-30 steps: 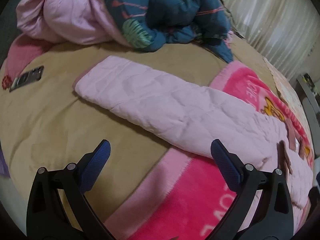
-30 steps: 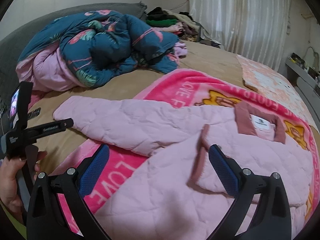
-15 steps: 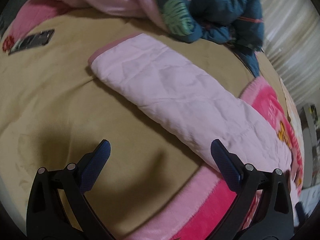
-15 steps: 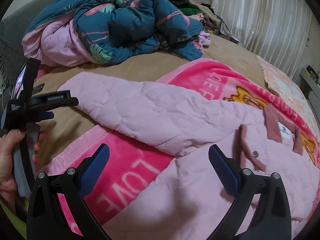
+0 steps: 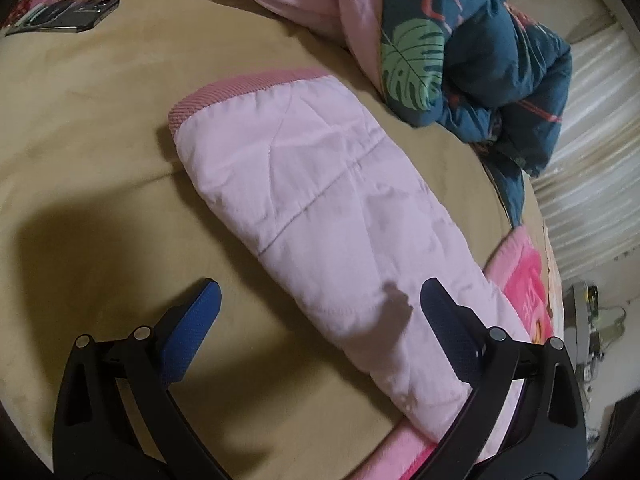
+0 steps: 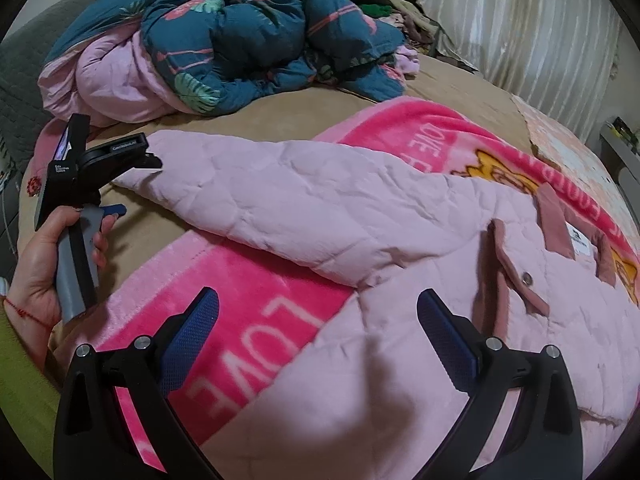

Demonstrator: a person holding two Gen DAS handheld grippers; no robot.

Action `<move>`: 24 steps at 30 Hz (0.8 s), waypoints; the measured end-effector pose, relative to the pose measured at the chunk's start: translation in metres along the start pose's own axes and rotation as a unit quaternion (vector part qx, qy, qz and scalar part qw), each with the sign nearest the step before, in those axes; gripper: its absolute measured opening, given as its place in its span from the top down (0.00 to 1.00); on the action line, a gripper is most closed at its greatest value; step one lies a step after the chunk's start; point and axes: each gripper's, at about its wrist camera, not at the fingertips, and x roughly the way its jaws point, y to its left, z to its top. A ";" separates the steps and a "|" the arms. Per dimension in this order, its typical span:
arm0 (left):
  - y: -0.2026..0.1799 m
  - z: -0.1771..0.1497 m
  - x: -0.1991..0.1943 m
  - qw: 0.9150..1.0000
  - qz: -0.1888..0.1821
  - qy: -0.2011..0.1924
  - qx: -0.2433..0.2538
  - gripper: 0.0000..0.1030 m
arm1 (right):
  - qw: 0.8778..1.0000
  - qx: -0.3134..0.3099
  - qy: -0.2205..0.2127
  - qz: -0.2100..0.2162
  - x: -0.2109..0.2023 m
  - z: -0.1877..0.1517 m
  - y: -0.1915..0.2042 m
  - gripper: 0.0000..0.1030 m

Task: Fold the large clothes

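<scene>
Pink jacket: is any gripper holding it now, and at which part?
No. Both the left gripper and right gripper are open, above the pink jacket.

My bed (image 6: pixel 460 92), by the curtained window.
A tan sheet (image 5: pixel 100 128) covered it; pale pleated curtains (image 6: pixel 520 24) hung along its far edge, and a grey padded headboard (image 6: pixel 20 76) stood at its left end.

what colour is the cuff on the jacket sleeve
Dusty rose pink, ribbed cuff, clearest in the left wrist view.
</scene>
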 end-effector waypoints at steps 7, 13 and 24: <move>-0.016 0.001 0.008 0.999 -0.017 -0.001 0.028 0.71 | 0.999 0.033 0.005 -0.005 -0.004 -0.007 -0.019 0.04; -0.039 0.004 -0.020 0.996 -0.054 -0.037 0.064 0.88 | 0.999 0.042 -0.009 -0.016 -0.025 -0.015 -0.035 0.04; -0.085 0.003 -0.094 0.981 -0.113 -0.103 0.118 0.90 | 0.991 0.119 -0.029 -0.055 -0.080 -0.056 -0.099 0.04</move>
